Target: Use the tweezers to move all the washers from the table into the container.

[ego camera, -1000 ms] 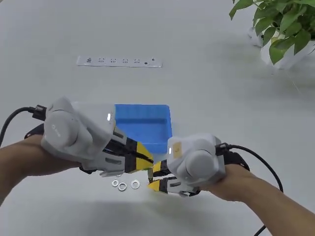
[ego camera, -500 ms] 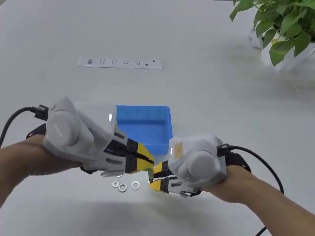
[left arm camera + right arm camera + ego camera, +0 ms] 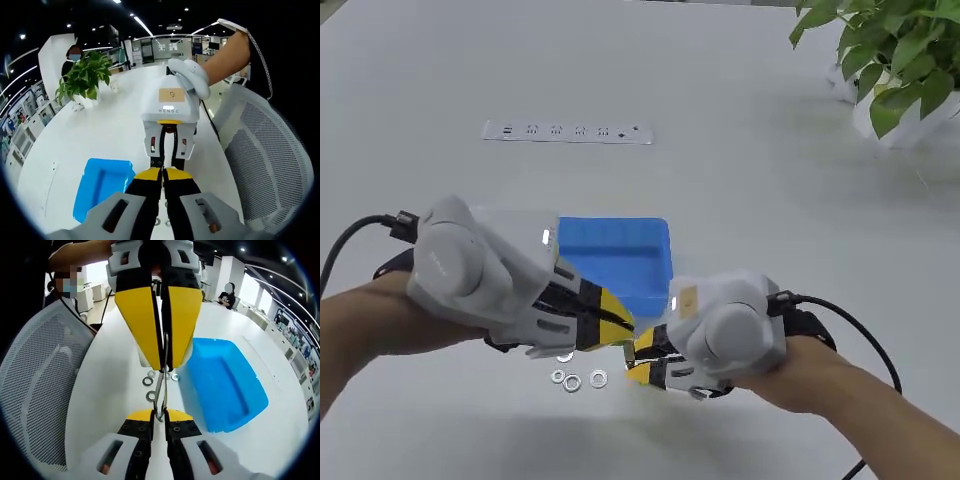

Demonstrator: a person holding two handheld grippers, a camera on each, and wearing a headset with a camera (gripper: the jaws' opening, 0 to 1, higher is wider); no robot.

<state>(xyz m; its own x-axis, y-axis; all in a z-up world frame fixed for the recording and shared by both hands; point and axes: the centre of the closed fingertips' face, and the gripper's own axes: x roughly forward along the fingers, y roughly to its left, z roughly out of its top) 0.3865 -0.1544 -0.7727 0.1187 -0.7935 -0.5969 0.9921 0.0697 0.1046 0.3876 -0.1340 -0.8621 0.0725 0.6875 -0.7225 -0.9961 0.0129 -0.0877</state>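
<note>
Tweezers (image 3: 161, 385) hang near washers (image 3: 572, 380); power strip (image 3: 567, 132) and plant (image 3: 885, 50) stand beyond.

We saw our left claw (image 3: 163, 175), yellow jaws pressed together, meeting the right claw (image 3: 163, 161) tip to tip over the white tabletop (image 3: 117, 127), blue container (image 3: 102, 186) just beside.

Small grey letters on the white body of the right gripper (image 3: 167, 164), seen in the left gripper view, read roughly "KENSC"; the last letters are unsure. At twelve o'clock from them sits a tan sticker (image 3: 171, 94) whose mark is too fine to read. In the head view, the power strip (image 3: 567, 132) at eleven o'clock on the table carries unreadable marks.
</note>
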